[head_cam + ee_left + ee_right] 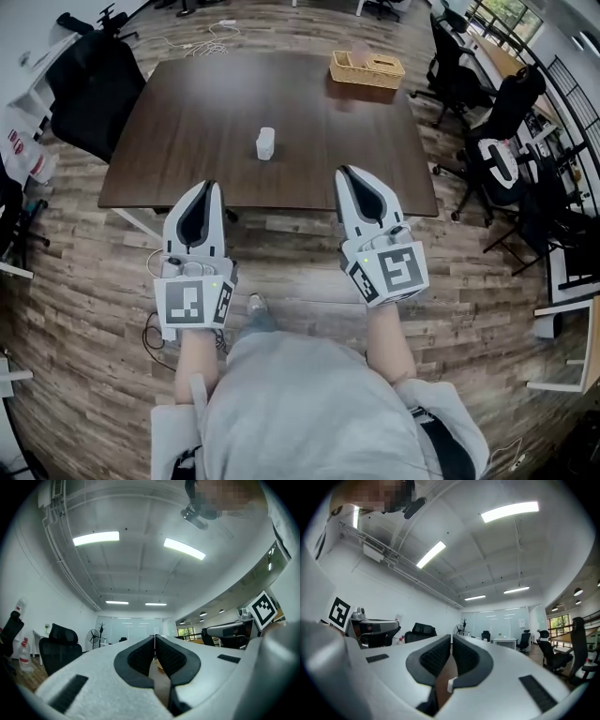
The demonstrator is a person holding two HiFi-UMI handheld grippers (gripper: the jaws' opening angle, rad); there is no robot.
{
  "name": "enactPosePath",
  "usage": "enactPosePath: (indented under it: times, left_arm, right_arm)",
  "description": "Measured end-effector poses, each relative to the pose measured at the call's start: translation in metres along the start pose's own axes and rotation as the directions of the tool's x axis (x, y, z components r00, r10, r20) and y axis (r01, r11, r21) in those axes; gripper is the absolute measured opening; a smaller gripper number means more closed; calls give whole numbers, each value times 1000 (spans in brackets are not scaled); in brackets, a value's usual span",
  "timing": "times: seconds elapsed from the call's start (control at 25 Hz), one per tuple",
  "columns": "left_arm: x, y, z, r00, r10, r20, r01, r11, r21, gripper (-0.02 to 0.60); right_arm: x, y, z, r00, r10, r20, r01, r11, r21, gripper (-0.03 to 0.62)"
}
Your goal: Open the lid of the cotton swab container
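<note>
A small white cotton swab container (265, 143) stands upright near the middle of the dark brown table (187, 122). Both grippers hang over the floor on the near side of the table, well short of the container. My left gripper (207, 184) is shut and empty, its tips at the table's near edge. The right gripper (344, 171) is likewise shut with nothing in it. In the left gripper view the jaws (154, 637) meet, pointing up at the ceiling. The right gripper view shows its jaws (451, 637) closed too, with a white bit of the container (450, 685) through the gap.
A wicker basket (367, 68) sits at the table's far right corner. Black office chairs (502, 103) stand to the right, and a dark chair (94, 84) stands at the left. Wooden floor (84, 337) surrounds the table. The person's grey-clothed lap (300, 403) is below.
</note>
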State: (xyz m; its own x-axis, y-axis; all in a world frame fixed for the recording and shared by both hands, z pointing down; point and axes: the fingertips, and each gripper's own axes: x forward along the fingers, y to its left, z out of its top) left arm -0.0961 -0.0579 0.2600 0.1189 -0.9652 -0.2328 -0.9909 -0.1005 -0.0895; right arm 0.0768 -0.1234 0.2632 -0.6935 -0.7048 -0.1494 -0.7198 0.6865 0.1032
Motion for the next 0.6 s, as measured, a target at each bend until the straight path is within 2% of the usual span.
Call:
enactPosePath:
  times: [0.6]
  left_arm:
    - [87, 87, -33, 993, -118, -9, 118, 993, -18, 12]
  right_arm:
    - [108, -1, -20, 993, -117, -19, 117, 993, -1, 18]
